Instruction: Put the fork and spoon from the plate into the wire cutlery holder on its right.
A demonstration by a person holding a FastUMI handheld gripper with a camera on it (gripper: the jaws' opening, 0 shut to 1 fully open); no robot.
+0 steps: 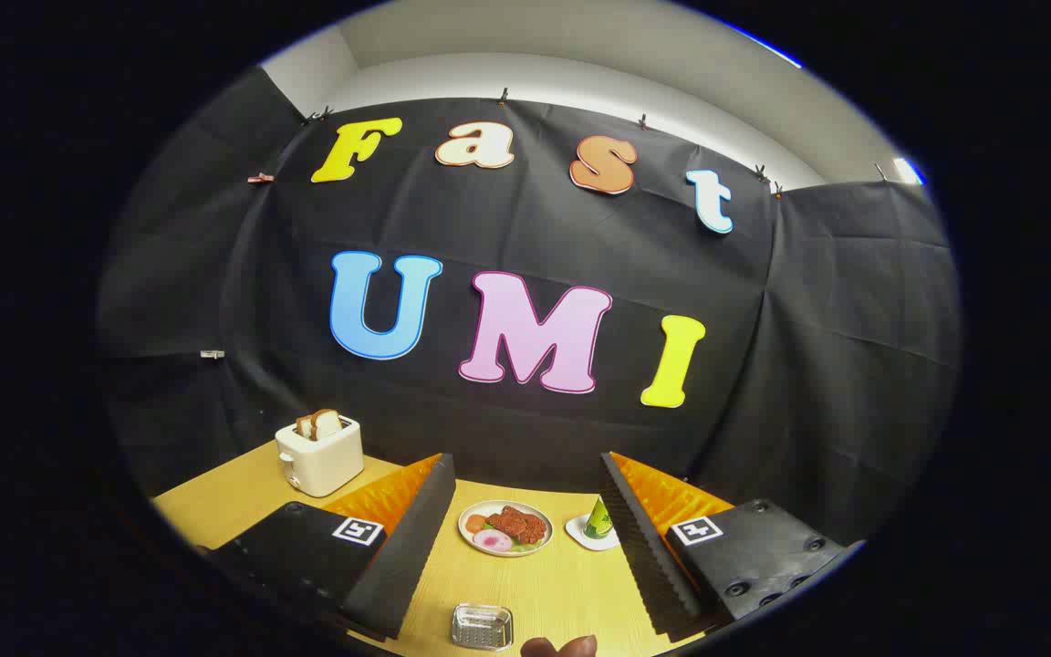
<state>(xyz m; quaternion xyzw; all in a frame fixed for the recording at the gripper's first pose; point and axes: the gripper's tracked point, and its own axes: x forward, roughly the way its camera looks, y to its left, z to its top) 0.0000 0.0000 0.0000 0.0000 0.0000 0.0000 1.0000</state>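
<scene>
Gripper open; round plate of food between ridged fingers.

fingers spread, empty | plate between | toaster beyond

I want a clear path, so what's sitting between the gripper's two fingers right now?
In the gripper view, the open gripper frames bare wooden table holding a plate of food ahead and a small wire holder nearer; a green cone on a white dish sits by one finger.

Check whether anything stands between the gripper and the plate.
Only a small metal basket, low on the table between the fingers of the open gripper, short of the plate.
</scene>
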